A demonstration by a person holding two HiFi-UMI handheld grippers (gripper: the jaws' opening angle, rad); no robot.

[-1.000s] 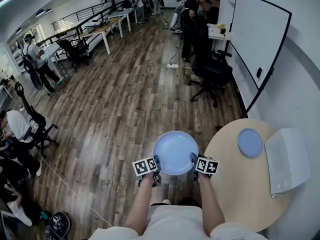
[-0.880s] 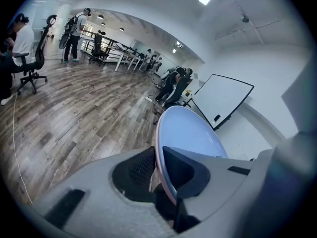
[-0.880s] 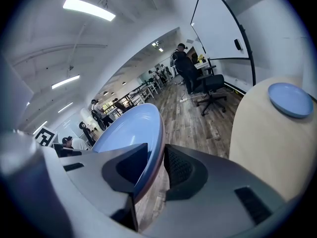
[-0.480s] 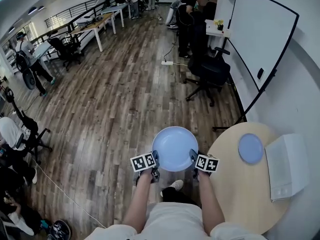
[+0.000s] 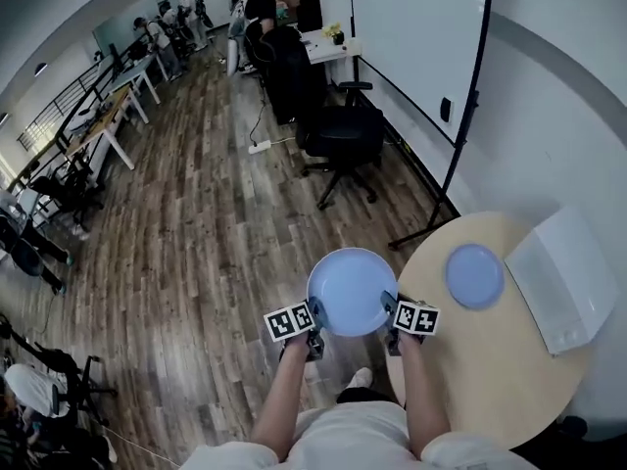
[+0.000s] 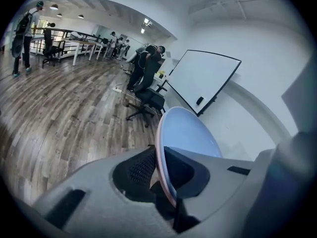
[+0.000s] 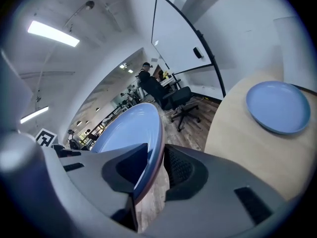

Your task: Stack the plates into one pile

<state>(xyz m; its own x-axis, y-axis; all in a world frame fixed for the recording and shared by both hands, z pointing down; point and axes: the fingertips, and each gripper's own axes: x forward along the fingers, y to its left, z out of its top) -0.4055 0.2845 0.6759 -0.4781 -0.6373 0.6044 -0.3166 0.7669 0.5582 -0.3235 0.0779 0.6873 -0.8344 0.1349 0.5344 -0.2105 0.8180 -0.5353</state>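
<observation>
I carry a large light-blue plate level over the wooden floor, just left of the round table. My left gripper is shut on the plate's left rim. On the opposite rim my right gripper is shut as well. A smaller blue plate lies on the table to the right, and it also shows in the right gripper view.
A white box sits on the table's right side. A whiteboard on a stand and a black office chair stand behind the table. Desks and several people are far off at the back left.
The view has swung right: the round table and small plate now sit closer to the carried plate. Both grippers keep their hold on its rims.
</observation>
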